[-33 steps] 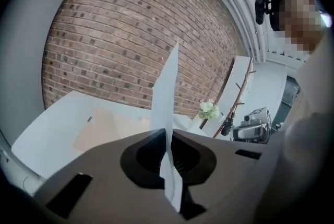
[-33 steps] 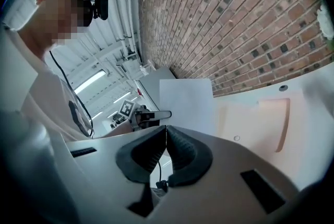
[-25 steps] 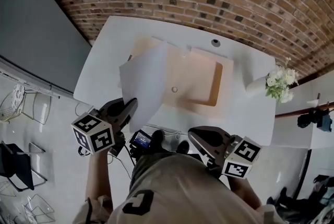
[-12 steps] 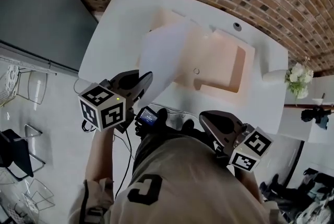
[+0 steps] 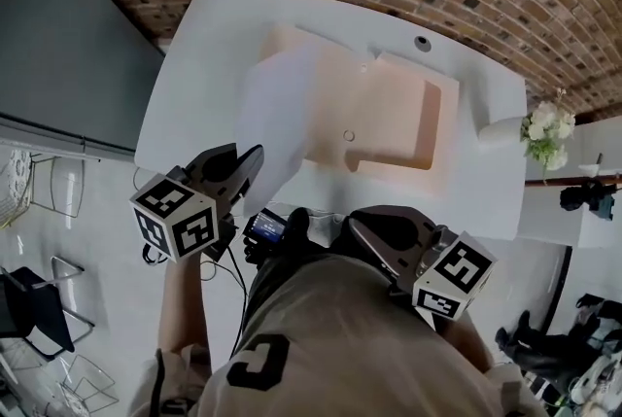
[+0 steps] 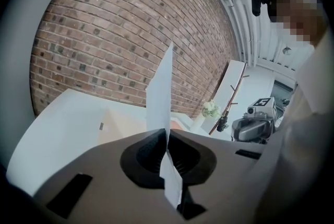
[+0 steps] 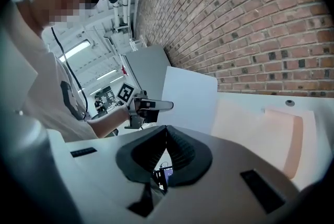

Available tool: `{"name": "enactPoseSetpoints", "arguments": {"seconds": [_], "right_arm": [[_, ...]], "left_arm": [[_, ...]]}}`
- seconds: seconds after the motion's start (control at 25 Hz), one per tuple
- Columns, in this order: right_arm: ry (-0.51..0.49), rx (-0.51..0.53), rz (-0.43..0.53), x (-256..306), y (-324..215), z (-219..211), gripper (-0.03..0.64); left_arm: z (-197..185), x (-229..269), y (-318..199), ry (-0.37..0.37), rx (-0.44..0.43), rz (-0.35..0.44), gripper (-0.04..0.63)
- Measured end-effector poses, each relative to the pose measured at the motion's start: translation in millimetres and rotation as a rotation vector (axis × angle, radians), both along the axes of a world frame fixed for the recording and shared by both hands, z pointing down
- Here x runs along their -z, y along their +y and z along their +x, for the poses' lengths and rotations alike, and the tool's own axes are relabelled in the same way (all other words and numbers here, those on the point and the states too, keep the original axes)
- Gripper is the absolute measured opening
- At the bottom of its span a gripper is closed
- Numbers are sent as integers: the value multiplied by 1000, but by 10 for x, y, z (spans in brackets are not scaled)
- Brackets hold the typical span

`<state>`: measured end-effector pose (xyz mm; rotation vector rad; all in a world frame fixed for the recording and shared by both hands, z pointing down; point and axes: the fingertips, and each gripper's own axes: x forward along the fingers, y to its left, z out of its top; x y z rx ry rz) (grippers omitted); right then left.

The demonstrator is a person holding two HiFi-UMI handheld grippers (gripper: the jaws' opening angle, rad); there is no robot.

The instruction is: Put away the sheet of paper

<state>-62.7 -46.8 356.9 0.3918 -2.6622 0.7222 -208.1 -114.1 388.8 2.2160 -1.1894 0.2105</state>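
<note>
Fingers of left gripper pinch the sheet of paper; right gripper fingers meet, empty.

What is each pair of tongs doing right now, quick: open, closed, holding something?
Left tongs: closed on the sheet of paper.
Right tongs: closed, nothing in them.

Item count: one white table; one sheet of paper; one peach tray; one vase of flowers at the table's right edge. Grippers: two, the left gripper and the right gripper.
</note>
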Motion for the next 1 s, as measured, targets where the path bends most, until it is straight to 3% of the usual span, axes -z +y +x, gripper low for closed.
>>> {"name": "enactPoseSetpoints", "arguments": {"seconds": [0.16, 0.32, 0.56, 0.76, 1.0], "right_arm": [[-6, -19, 4, -4, -61, 187, 23], [-9, -46, -27, -45, -126, 370, 23], [-22, -67, -44, -62, -191, 559, 23], [-16, -68, -58, -104, -217, 647, 23], [-21, -75, -80, -168, -239, 705, 23]], "left_arm": [[139, 44, -88, -21, -11, 2, 14], [213, 138, -222, 64, 21, 1, 14], [329, 204, -350, 72, 11, -8, 14], [368, 177, -433, 54, 9, -13, 14], [373, 73, -485, -18, 16, -23, 14]]}}
